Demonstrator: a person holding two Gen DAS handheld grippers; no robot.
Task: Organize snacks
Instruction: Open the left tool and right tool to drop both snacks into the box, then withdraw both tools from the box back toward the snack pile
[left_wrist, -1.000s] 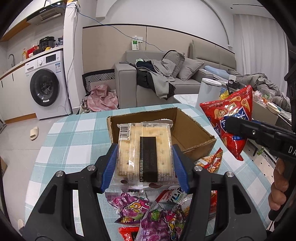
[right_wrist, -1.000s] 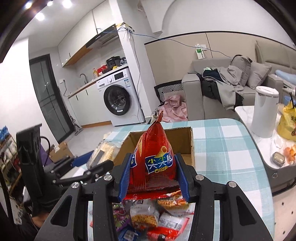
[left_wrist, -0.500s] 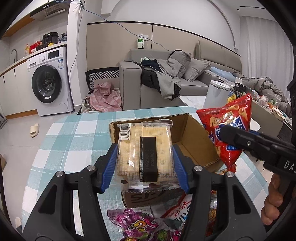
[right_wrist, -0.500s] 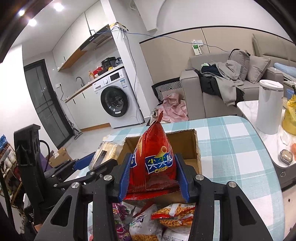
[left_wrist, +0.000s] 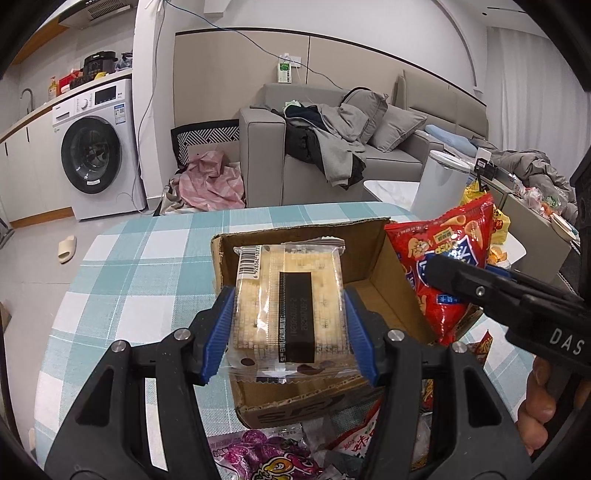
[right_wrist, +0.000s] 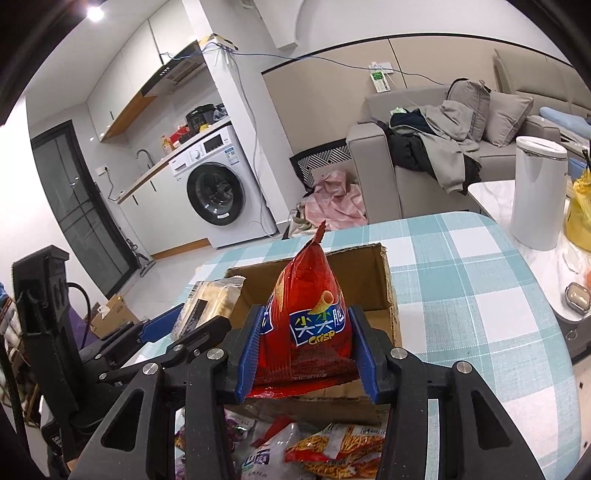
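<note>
Left wrist view: left gripper clamps cracker pack over cardboard box — right gripper grips red crisp bag alongside.

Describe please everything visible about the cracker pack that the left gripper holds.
The cracker pack is a clear plastic wrapper over pale square crackers, with a black label strip down the middle and a barcode at its far corner. The left gripper clamps its two sides between blue pads, holding it above the open cardboard box.
</note>
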